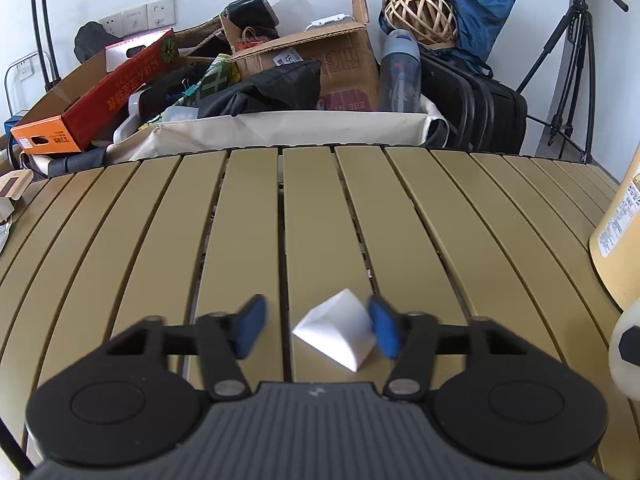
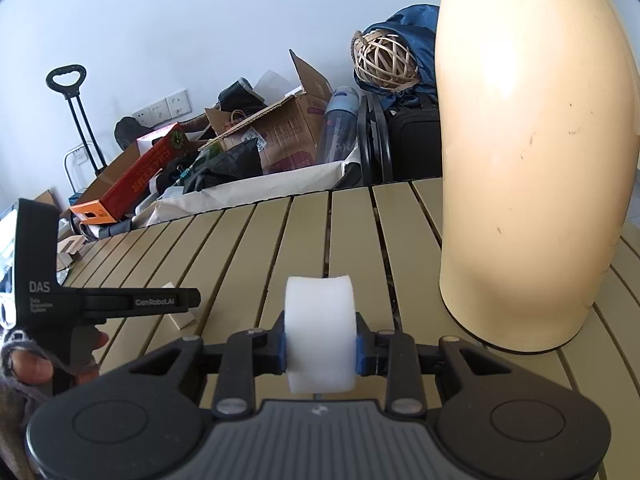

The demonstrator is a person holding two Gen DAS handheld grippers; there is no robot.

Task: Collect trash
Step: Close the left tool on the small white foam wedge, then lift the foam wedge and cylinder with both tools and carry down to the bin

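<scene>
A small white folded paper piece [image 1: 338, 330] lies on the slatted olive table [image 1: 160, 240]. My left gripper [image 1: 318, 326] is open around it, its blue pads on either side, the right pad close to the paper. In the right wrist view my right gripper [image 2: 320, 350] is shut on a white foam piece [image 2: 320, 332] and holds it just above the table. The cream trash bin [image 2: 536, 152] stands upright just to the right of it. The left gripper's handle [image 2: 100, 300] and the paper [image 2: 178, 312] show at the left.
Behind the table's far edge lies a clutter of cardboard boxes [image 1: 316, 52], a red carton [image 1: 112, 96], a water bottle [image 1: 400, 72], black bags and a woven ball [image 1: 422, 10]. A tripod [image 1: 572, 60] stands at the right. The bin's edge [image 1: 620, 240] is at the table's right.
</scene>
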